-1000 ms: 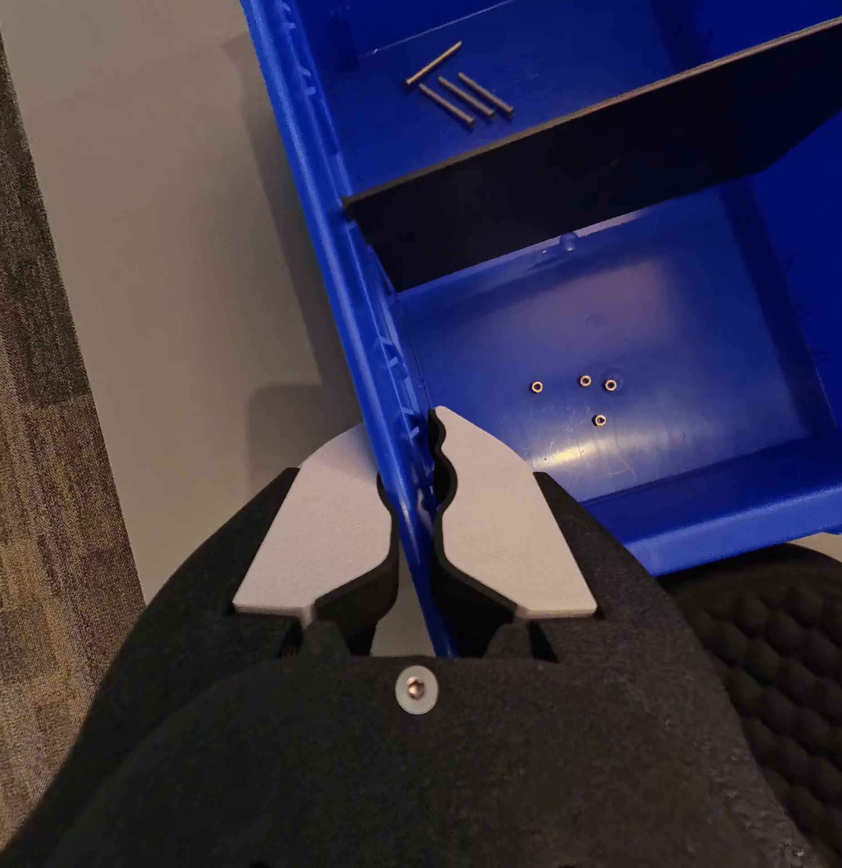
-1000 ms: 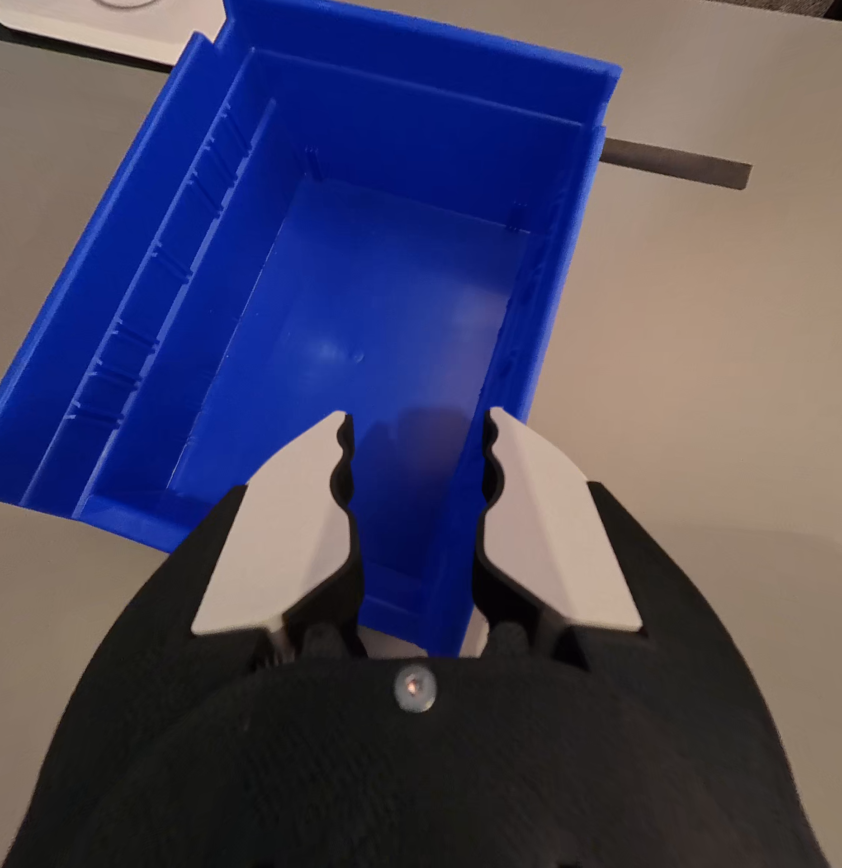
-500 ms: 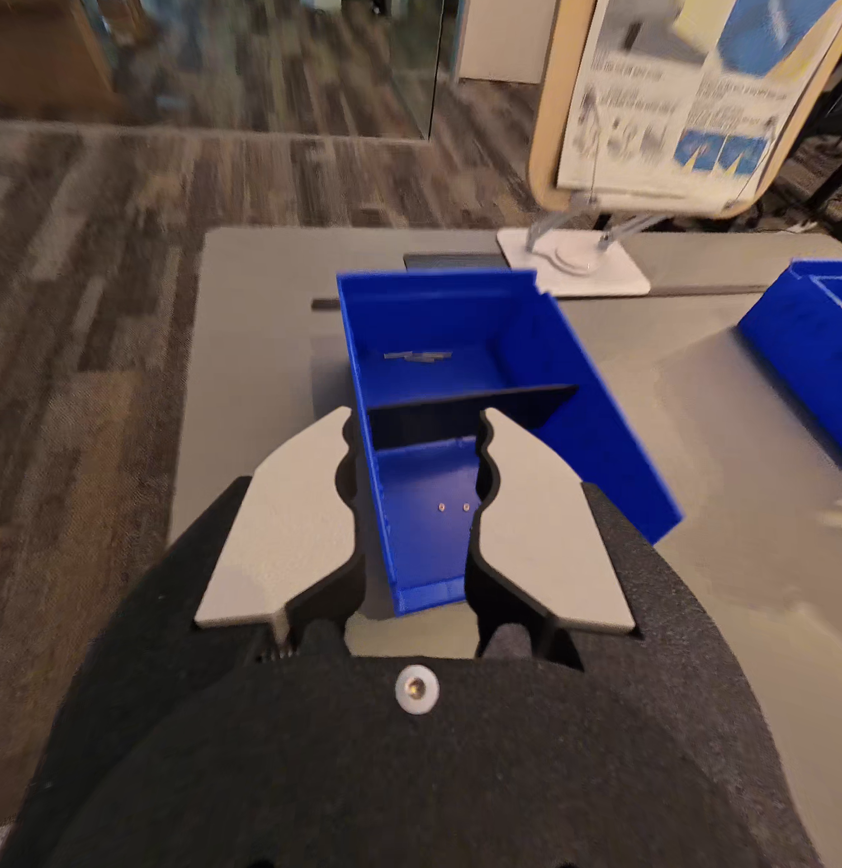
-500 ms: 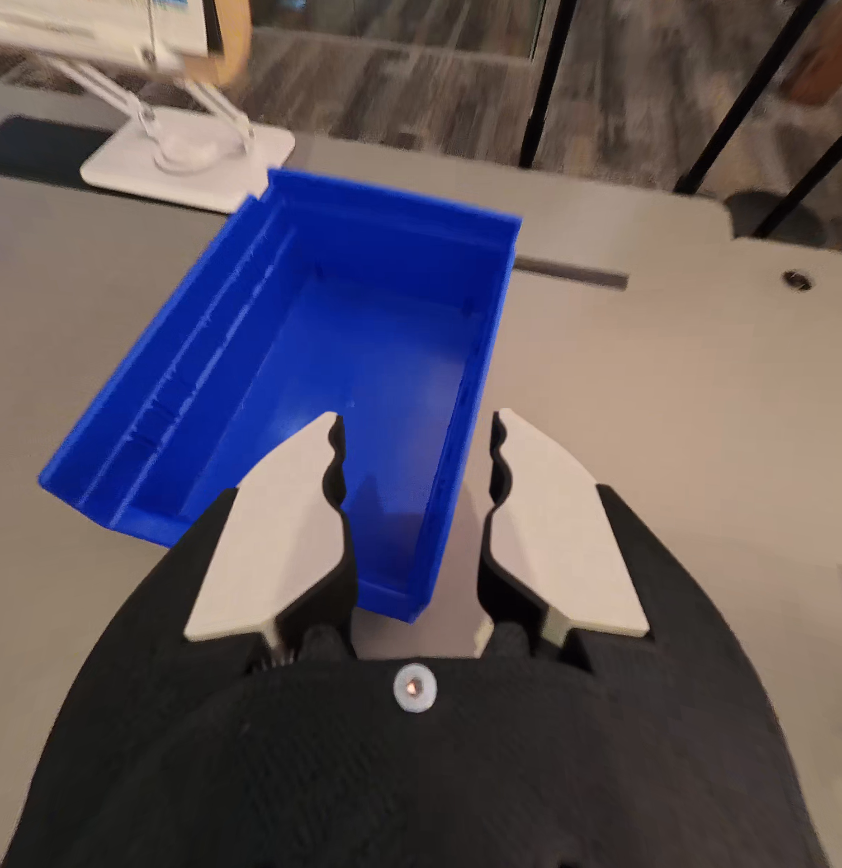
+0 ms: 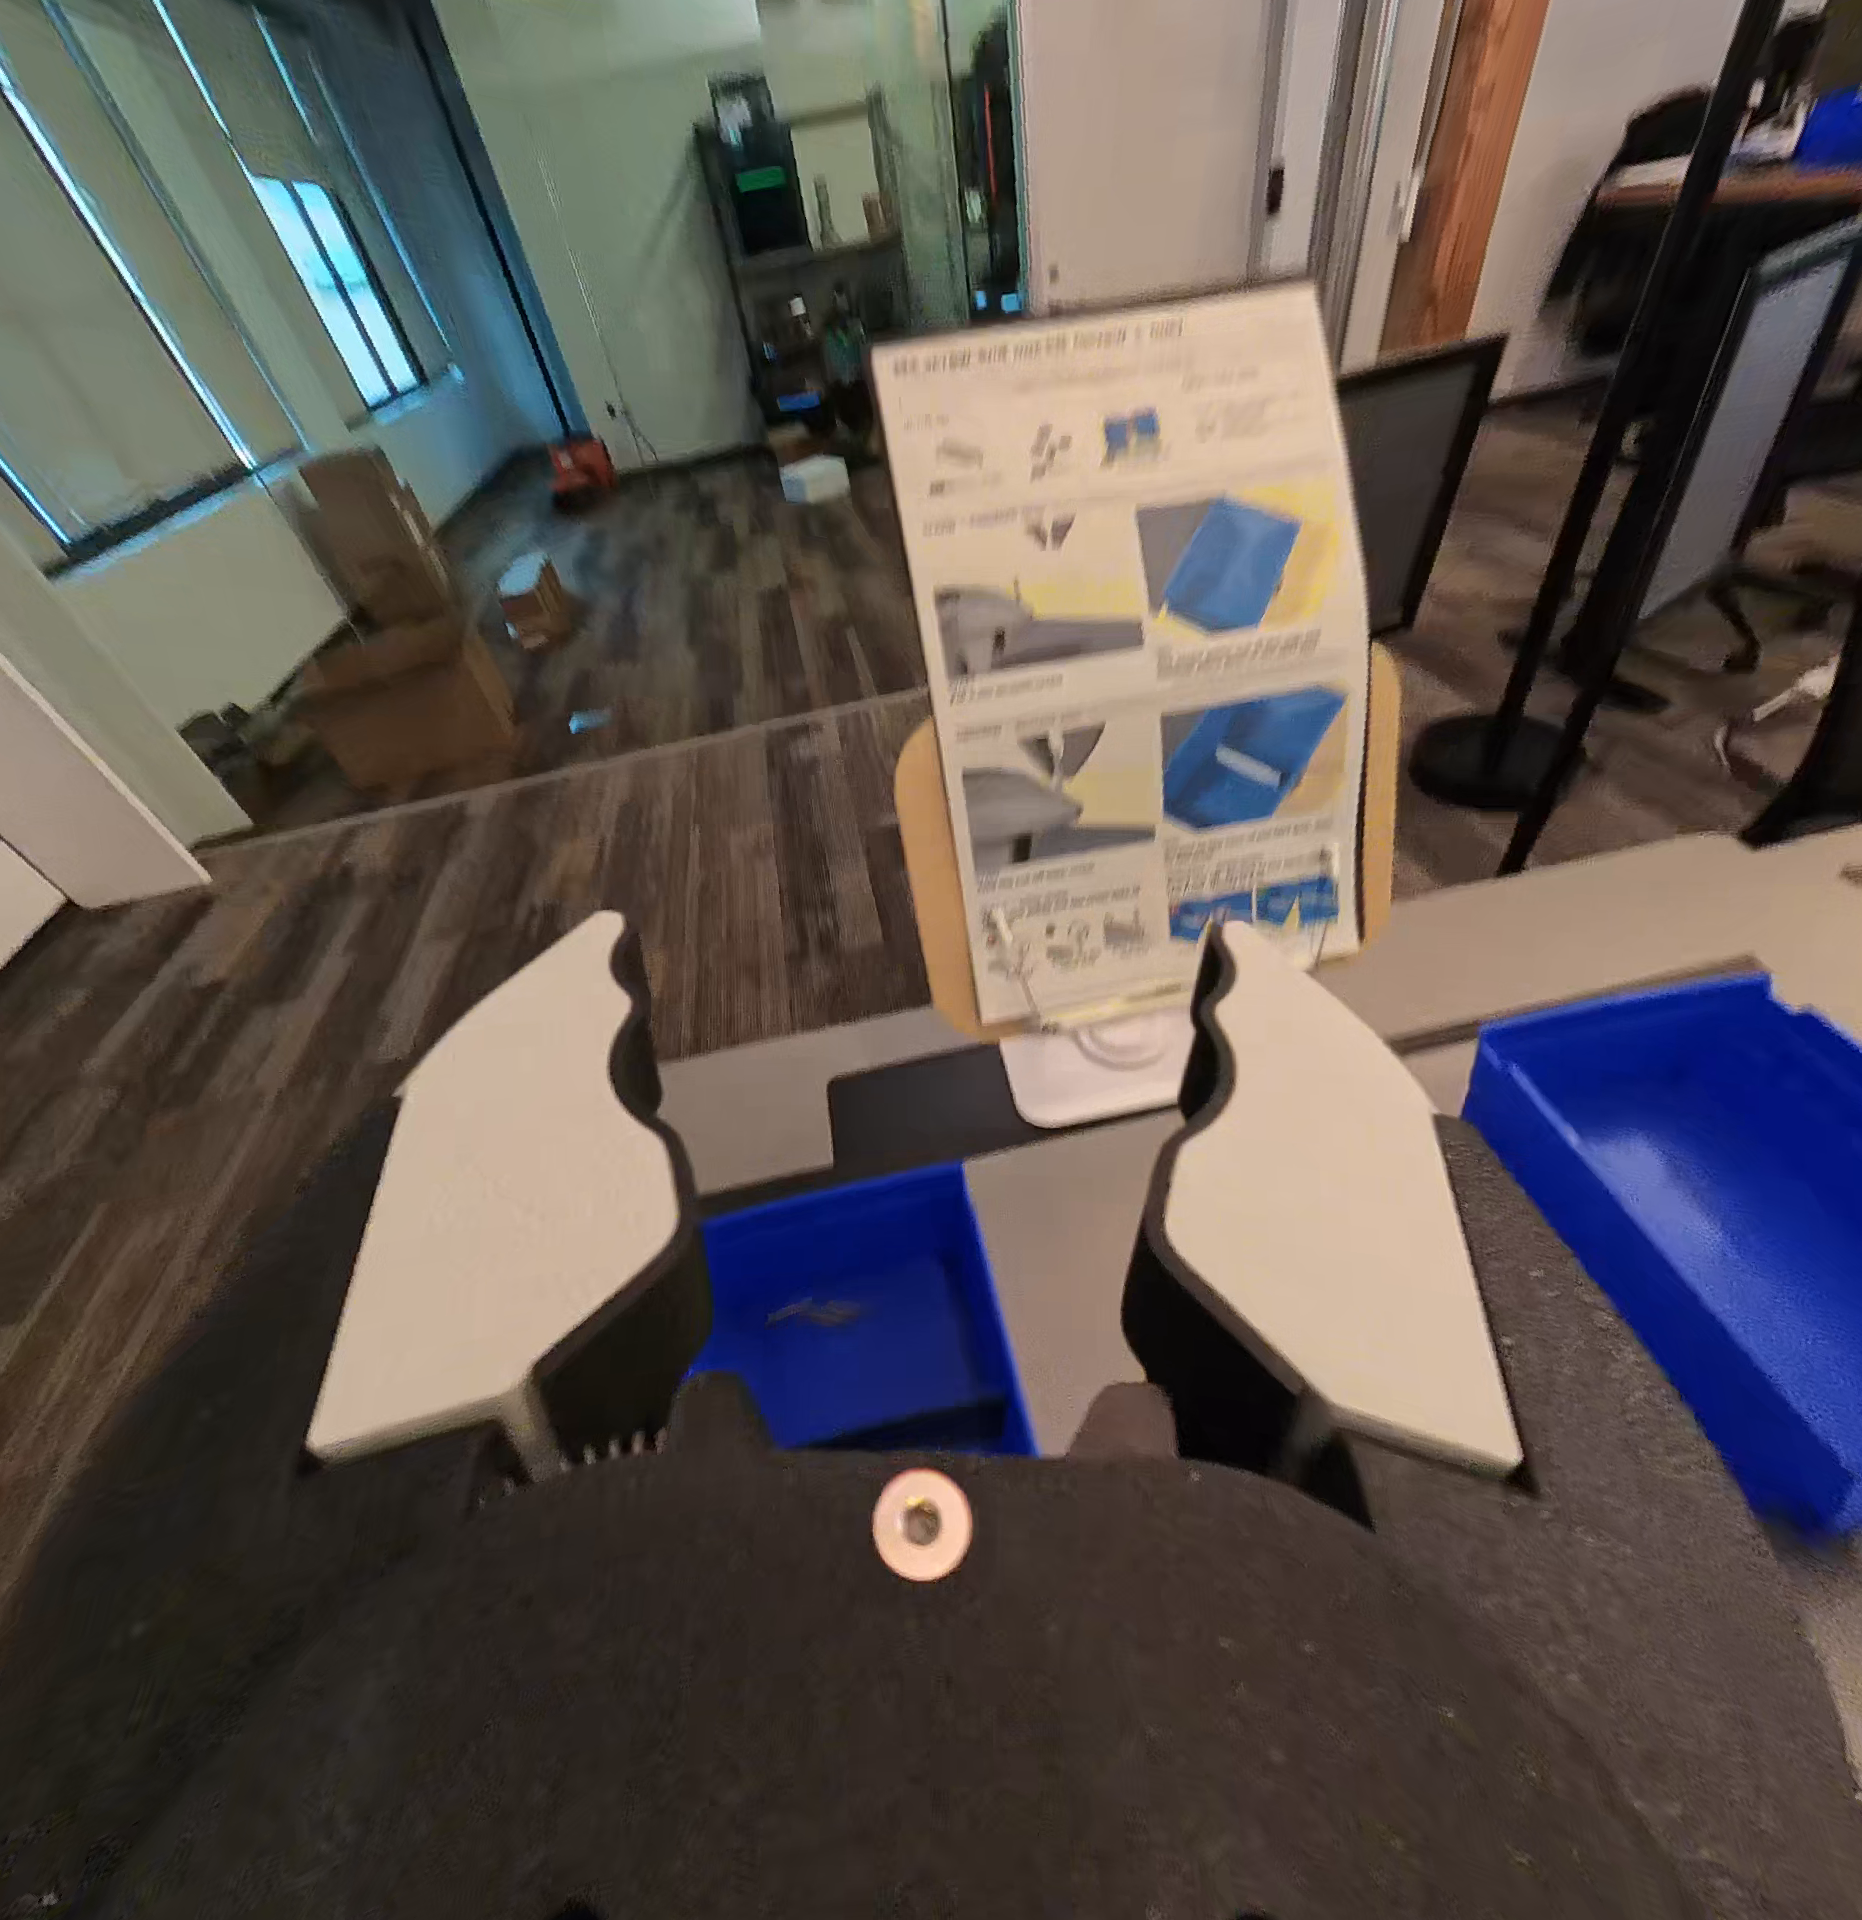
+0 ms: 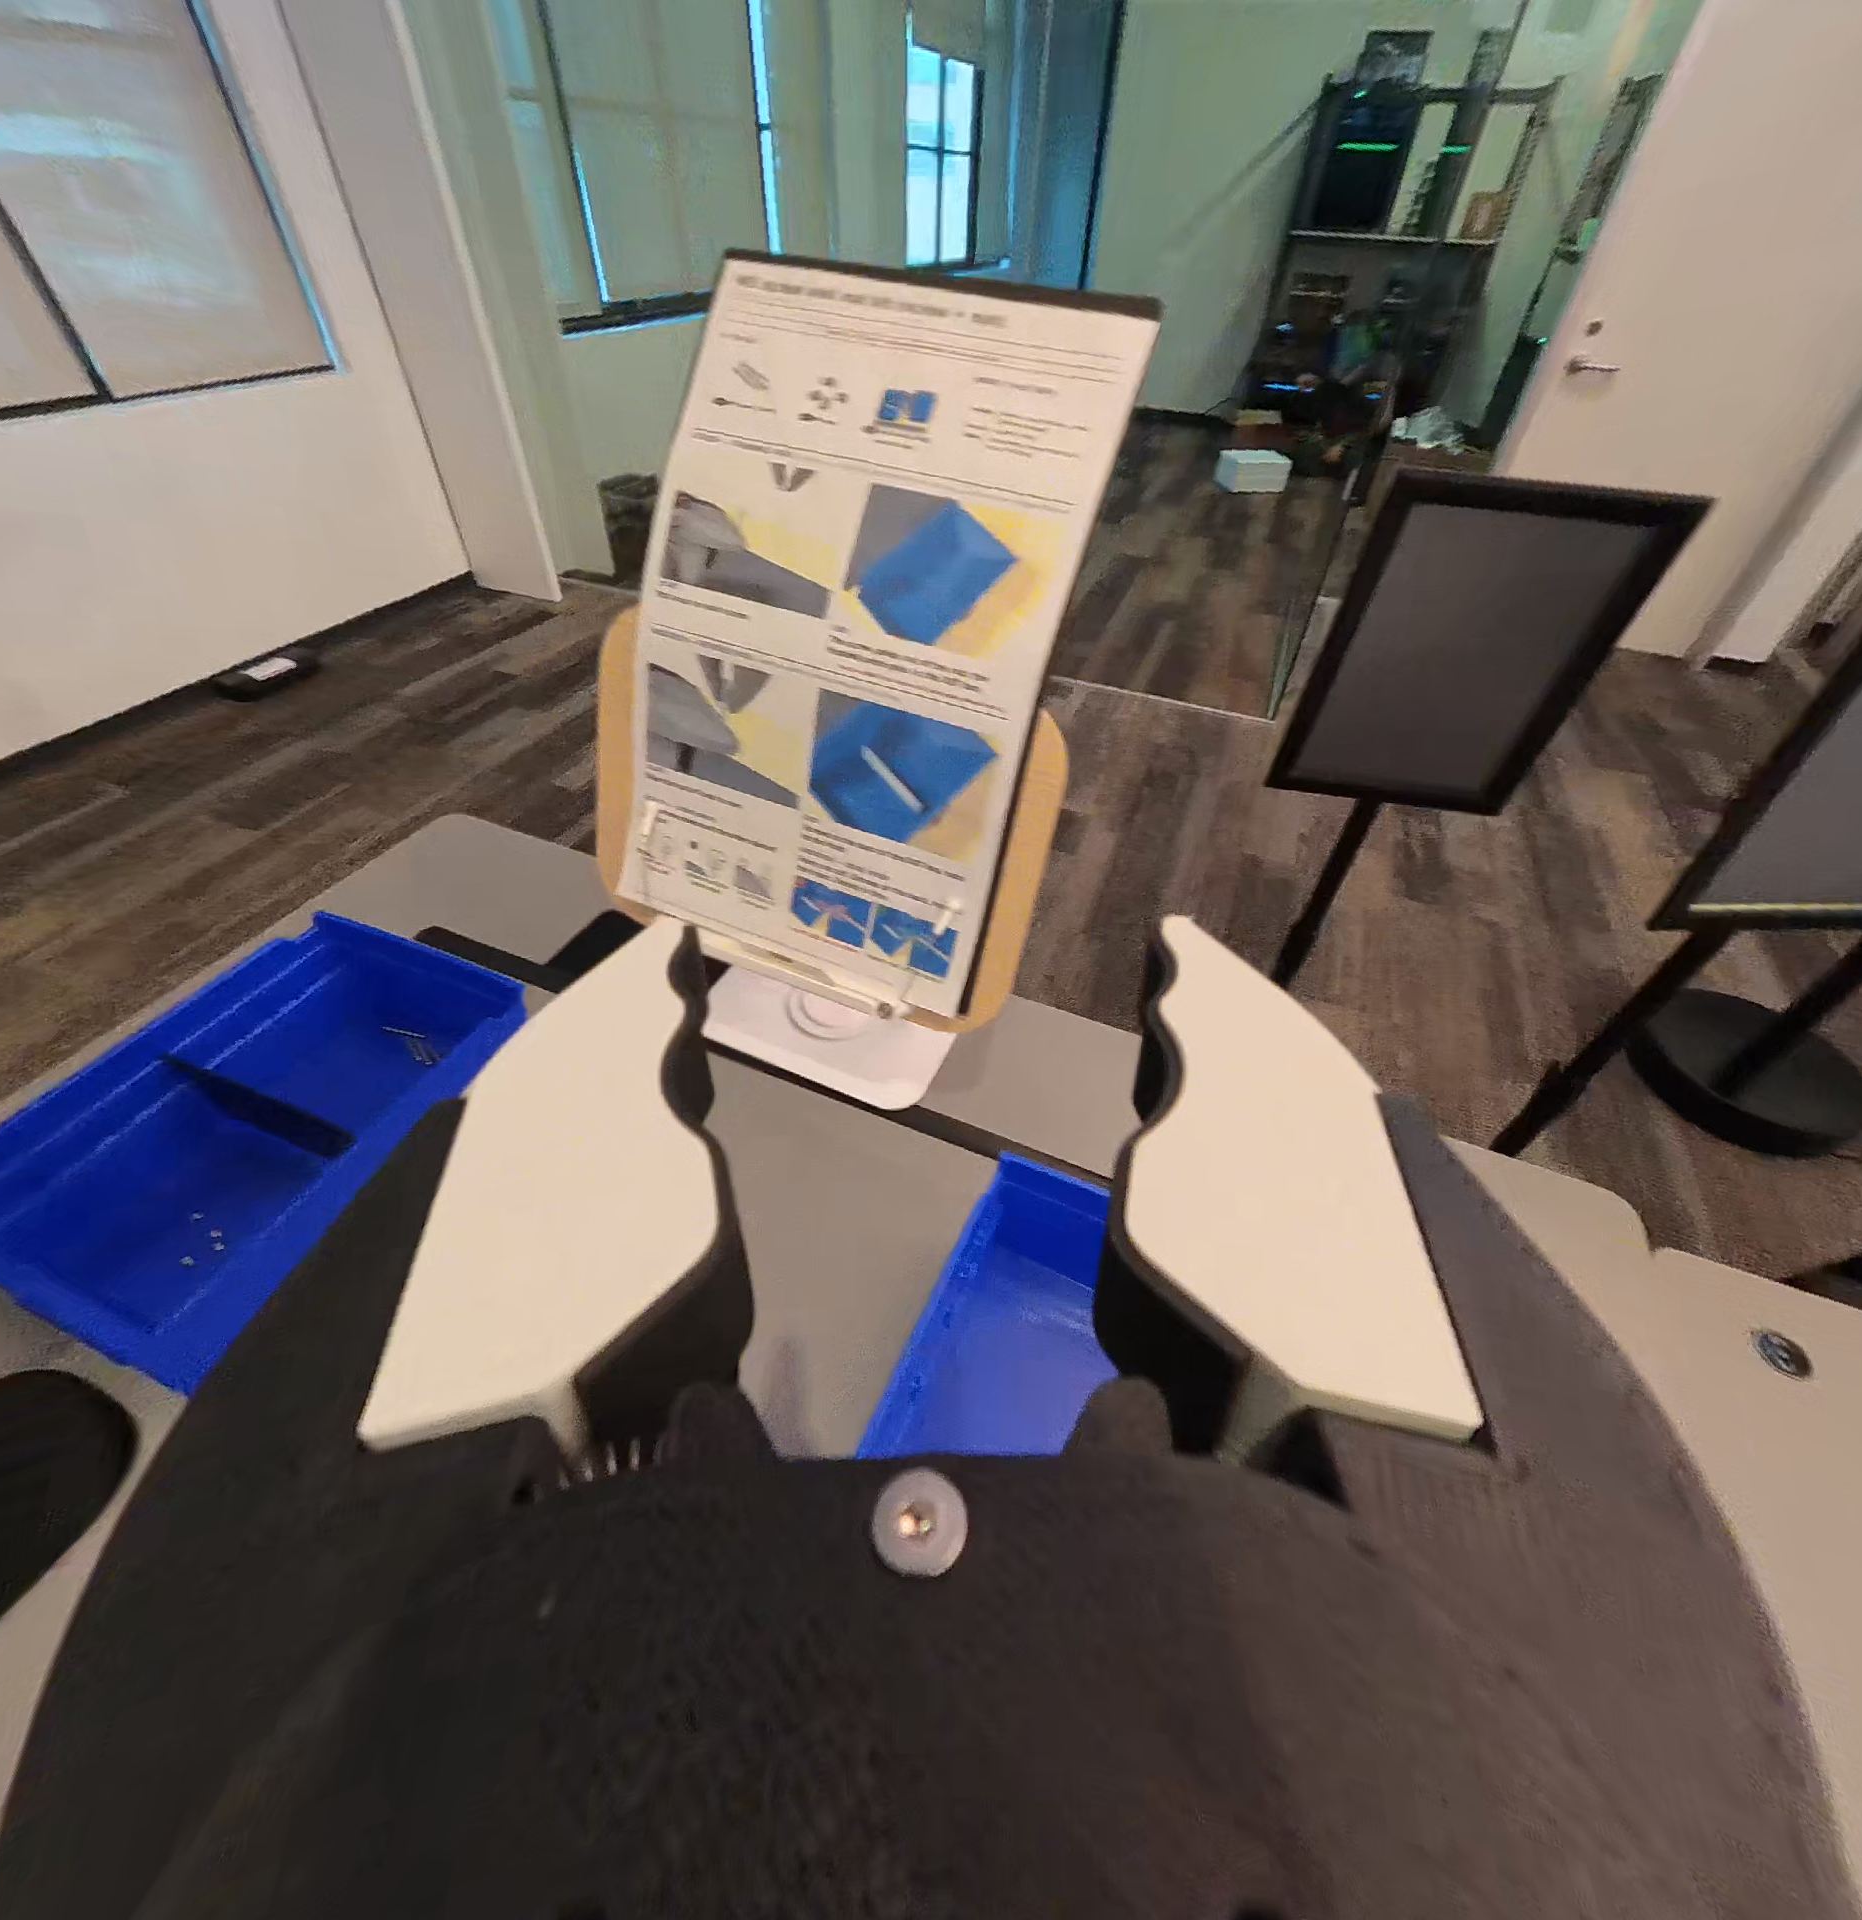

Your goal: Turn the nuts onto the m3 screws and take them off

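My left gripper (image 5: 922, 956) is open and empty, raised above the table. Below it, between the fingers, is a blue divided bin (image 5: 833, 1216) with thin screws (image 5: 813, 1311) in its far compartment. My right gripper (image 6: 922, 945) is open and empty, also raised. The divided bin (image 6: 96, 1216) lies to its left, with the screws (image 6: 418, 1044) behind a black divider (image 6: 252, 1101) and small nuts (image 6: 205, 1242) in the near compartment. An empty blue bin (image 6: 1020, 1320) sits below the right gripper and also shows at the right of the left wrist view (image 5: 1685, 1174).
An instruction sheet on a white-based stand (image 6: 875, 623) stands at the back of the grey table (image 6: 854, 1164), between the bins; it also shows in the left wrist view (image 5: 1124, 644). Black sign stands (image 6: 1478, 644) are on the floor beyond the table's right side.
Both grippers rose and tilted up from the bins toward the room. The left gripper let go of the divided bin's wall and opened wide. The right gripper opened wider.
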Motion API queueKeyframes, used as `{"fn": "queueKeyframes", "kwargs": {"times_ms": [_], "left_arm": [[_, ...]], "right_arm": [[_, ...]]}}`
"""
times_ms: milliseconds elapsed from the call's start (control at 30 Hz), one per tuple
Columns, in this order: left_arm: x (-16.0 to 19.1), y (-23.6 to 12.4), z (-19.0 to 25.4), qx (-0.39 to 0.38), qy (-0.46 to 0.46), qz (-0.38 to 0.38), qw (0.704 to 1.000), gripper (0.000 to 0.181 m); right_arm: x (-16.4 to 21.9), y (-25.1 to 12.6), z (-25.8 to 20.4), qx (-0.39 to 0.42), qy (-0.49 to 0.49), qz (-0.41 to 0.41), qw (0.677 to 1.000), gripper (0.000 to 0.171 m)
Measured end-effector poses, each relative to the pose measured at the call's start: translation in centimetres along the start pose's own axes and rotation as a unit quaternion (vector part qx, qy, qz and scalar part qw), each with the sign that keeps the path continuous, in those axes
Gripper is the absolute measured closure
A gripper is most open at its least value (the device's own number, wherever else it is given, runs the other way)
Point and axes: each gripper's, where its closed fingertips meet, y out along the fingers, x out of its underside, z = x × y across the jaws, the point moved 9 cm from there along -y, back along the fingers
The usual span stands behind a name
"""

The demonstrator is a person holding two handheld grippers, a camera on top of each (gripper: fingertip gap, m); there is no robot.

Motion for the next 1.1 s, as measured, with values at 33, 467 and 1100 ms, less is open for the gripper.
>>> {"fn": "queueKeyframes", "kwargs": {"times_ms": [33, 467, 1100], "left_arm": [[-0.4, 0.2, 1.1, -0.006, 0.000, 0.017, 1.000, 0.082], [6.4, 6.6, 10.8, -0.006, -0.018, -0.072, 0.997, 0.035], [25.5, 10.5, 14.5, -0.033, -0.062, -0.136, 0.988, 0.035]], "right_arm": [[-0.5, 0.6, -1.0, 0.002, -0.007, -0.005, 1.000, 0.087], [5.0, 6.8, -7.5, 0.082, -0.026, -0.031, 0.996, 0.034], [22.6, 12.8, -10.5, 0.065, 0.000, -0.159, 0.985, 0.034]]}}
